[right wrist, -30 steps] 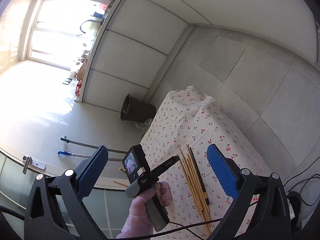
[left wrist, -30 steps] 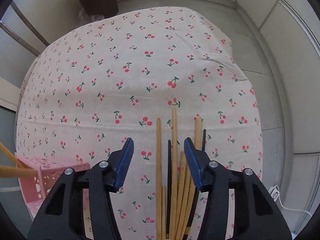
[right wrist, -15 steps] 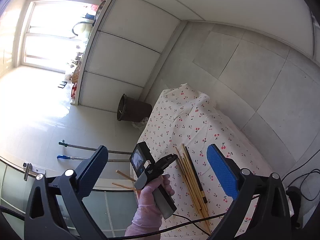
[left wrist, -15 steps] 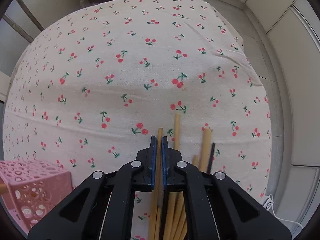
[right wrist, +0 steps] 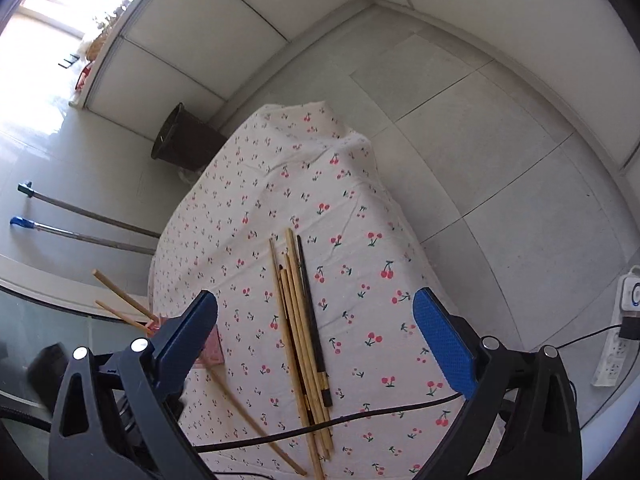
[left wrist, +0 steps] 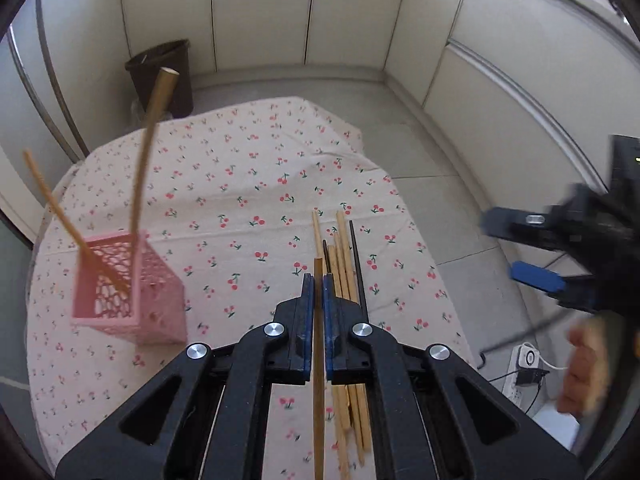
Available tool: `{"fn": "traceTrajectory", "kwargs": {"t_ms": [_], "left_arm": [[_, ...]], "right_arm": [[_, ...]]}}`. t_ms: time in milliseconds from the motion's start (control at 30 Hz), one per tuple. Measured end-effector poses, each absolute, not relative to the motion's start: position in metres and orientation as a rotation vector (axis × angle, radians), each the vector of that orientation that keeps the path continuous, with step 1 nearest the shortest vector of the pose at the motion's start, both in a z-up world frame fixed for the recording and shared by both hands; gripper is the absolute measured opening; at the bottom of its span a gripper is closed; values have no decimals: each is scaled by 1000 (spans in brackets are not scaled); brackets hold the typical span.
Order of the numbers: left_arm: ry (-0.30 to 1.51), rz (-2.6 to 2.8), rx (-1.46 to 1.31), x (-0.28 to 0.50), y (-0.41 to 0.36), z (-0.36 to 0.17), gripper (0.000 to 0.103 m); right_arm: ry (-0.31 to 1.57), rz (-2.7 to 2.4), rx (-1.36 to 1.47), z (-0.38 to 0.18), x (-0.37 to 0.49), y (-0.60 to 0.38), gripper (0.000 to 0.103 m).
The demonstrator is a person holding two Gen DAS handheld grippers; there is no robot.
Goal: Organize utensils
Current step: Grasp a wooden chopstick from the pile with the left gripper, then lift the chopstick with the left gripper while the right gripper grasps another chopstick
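Chopstick (left wrist: 318,320) now lifted in left tongs (left wrist: 317,280)

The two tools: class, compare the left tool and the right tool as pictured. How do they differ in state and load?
The left tool is shut; the right tool is open wide.
The left tool clamps one wooden chopstick; the right tool holds nothing.
The left tool sits near the pink basket; the right tool hangs over the chopstick pile.
Both have blue pads on black frames.

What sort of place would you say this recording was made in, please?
Probably a room in a home: a cherry-print tablecloth over a table, a tiled floor, a dark waste bin by white cabinet panels.
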State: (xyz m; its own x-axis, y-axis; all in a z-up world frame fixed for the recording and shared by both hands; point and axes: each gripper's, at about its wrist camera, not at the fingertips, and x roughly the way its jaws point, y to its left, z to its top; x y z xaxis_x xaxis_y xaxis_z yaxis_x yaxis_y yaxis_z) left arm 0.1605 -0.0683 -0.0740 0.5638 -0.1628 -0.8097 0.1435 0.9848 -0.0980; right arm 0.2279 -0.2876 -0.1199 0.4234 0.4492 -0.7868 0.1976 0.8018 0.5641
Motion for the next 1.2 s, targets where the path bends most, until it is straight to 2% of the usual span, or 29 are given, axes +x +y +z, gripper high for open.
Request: {"fn": "traceTrajectory", "kwargs": {"t_ms": [33,100,167,267,533,833,933,967,1100,1200], "left_arm": [[937,-190,-24,148,-61,-63,4],[910,-204,-40,130,-44,-48,4],[884,-209,-65,108,-22,-38,3],[836,-218,-117,77,6,-31,3],[784,-246,-197,47,41,-21,3],[793,-270,-241,40,60,-18,4],[803,-261,-244,40,63,-20,4],[803,-259,-246,40,64,-21,4],[802,-247,-241,39,66,-21,4],[773,-231,-237,34,69,-16,4]], "right_arm": [[1155,188,638,-126,232,-277,88],[1182,221,588,-136,242,-253,66],[1180,240,566,-143,252,-236,55],[1162,228,548,-150,269,-217,46],[1132,196,348,-160,309,-158,45],[1152,114,90,-203,329,-112,44],[1139,90,56,-204,329,-112,20],[1146,95,72,-203,328,-114,5],[1132,100,109,-197,319,-124,5],[1079,134,104,-171,299,-125,5]]}}
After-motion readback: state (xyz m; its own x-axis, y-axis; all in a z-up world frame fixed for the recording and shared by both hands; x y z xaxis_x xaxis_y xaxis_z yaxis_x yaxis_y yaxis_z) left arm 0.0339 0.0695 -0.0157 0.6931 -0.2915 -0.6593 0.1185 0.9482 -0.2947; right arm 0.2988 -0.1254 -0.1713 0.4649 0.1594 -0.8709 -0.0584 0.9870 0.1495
